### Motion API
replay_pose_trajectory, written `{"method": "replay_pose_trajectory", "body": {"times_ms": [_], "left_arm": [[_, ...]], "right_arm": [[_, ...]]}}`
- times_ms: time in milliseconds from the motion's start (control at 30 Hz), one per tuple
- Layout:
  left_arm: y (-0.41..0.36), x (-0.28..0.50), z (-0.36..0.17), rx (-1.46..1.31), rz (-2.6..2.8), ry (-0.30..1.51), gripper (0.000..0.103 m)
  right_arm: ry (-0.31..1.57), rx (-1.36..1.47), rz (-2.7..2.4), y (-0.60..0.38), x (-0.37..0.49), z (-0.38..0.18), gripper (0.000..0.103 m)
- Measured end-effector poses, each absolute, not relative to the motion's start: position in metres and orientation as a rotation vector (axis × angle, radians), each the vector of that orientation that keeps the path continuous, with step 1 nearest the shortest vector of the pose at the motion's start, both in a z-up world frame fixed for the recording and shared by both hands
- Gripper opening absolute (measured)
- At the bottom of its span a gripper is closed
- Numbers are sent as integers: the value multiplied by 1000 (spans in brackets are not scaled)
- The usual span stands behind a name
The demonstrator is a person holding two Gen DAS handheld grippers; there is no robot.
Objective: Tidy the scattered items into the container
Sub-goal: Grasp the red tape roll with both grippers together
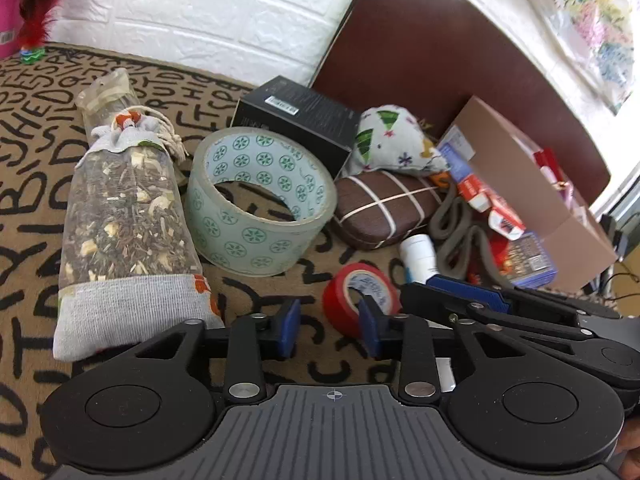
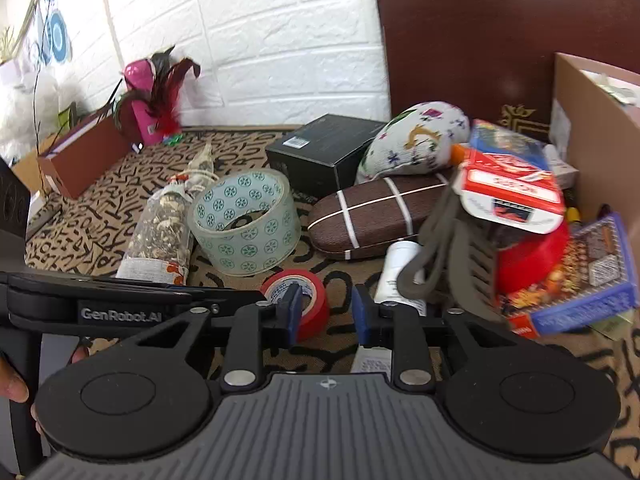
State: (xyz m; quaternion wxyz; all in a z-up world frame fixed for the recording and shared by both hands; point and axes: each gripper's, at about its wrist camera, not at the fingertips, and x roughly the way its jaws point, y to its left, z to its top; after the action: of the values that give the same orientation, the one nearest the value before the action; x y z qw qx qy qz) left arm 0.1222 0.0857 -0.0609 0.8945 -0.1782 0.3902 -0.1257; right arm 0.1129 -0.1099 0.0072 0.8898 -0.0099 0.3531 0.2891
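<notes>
Scattered items lie on a letter-print mat: a herb sachet (image 1: pixel 124 224), a big patterned tape roll (image 1: pixel 256 200), a small red tape roll (image 1: pixel 358 296), a brown case (image 1: pixel 380 210), a black box (image 1: pixel 300 120), a white bottle (image 1: pixel 418 254) and a printed pouch (image 1: pixel 394 142). The cardboard box (image 1: pixel 532 188) stands at the right. My left gripper (image 1: pixel 330 326) is open and empty, just before the red tape. My right gripper (image 2: pixel 326 314) is open and empty; the red tape (image 2: pixel 298 292) sits by its left finger, the bottle (image 2: pixel 400 268) by its right.
A grey strap (image 2: pixel 436 240), a red-white packet (image 2: pixel 508 192) and a blue card box (image 2: pixel 576 280) pile up beside the cardboard box (image 2: pixel 600 136). A dark brown chair back (image 2: pixel 480 40) and white brick wall stand behind. A brown box (image 2: pixel 80 156) and feathers (image 2: pixel 168 88) sit far left.
</notes>
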Motion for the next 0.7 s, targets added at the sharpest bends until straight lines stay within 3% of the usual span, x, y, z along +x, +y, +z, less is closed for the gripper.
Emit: {"method": "replay_pose_trajectory", "body": {"times_ms": [100, 167, 267, 700], "left_arm": [[85, 127, -61, -369, -266, 808, 44], [83, 132, -62, -369, -277, 812, 28], [81, 139, -65, -374, -299, 826, 16], [79, 140, -67, -347, -324, 837, 14]], "right_arm": [[759, -20, 614, -106, 121, 0, 23], [769, 0, 621, -106, 124, -3, 19], [789, 42, 629, -111, 129, -6, 16], [835, 146, 614, -115, 133, -10, 15]]}}
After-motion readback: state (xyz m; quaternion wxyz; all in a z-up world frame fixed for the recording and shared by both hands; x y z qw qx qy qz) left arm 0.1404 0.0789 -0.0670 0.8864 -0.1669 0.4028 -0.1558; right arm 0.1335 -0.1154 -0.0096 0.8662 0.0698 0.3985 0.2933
